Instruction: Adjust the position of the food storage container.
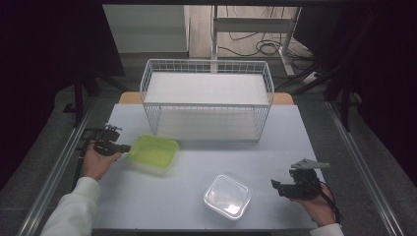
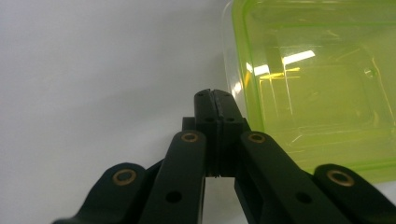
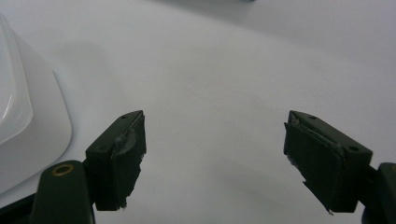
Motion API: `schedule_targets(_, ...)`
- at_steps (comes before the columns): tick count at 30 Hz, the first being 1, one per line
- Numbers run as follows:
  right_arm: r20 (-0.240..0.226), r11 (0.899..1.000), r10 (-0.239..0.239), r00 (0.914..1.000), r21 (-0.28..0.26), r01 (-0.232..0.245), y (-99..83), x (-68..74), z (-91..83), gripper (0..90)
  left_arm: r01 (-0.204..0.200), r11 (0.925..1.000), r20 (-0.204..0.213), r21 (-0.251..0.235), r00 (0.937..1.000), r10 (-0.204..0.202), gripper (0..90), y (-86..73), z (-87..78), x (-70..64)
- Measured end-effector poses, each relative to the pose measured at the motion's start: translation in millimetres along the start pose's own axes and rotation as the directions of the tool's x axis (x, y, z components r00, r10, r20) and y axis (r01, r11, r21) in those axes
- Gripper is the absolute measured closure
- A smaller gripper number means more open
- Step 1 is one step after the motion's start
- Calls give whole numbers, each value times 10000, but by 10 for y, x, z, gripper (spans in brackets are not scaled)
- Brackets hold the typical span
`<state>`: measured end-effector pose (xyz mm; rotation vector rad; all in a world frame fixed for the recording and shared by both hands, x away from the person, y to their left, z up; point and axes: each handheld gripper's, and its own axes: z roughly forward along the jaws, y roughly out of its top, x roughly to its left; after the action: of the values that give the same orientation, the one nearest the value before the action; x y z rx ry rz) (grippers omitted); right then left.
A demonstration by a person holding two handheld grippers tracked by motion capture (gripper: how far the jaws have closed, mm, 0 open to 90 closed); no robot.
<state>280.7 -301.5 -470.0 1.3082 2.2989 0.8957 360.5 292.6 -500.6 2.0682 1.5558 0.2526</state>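
While your left tool (image 1: 124, 147) is sitting at the near-left corner of the green box (image 1: 153, 152), its jaws are pressed fully together with nothing between them. In the left gripper view the closed tips (image 2: 215, 101) are lying just beside the box's (image 2: 317, 84) rim, outside the wall; I can't tell if they're touching it. You're holding that tool low over the surface (image 1: 147, 196), left side, forearm coming in from the bottom-left.

Green box is sitting on the surface just in front of the wire basket's (image 1: 206, 101) left end, near but apart from it, looking slightly tilted.

Your right tool (image 1: 276, 187) is resting at the right-near part of the surface with jaws spread wide, gripping nothing. In the right gripper view, bare surface (image 3: 215, 93) is showing between the tips (image 3: 212, 154), and the clear box (image 3: 23, 126) is lying off to their left, apart from them.

Clear box (image 1: 227, 195) is sitting lid-on near the front edge, between your two hands, well apart from the green one.
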Motion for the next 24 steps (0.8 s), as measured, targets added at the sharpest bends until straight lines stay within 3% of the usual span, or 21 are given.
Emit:
schedule_targets(21,146,9999,58,9999,-133,-56,-6,-50,-37,197,102,9999,467,85,9989,-106,900,-86,-9,-359)
schedule_targets(24,67,9995,101,9999,-286,-99,8,-42,-53,197,138,9999,714,54,9973,-142,900,-88,-14,-434)
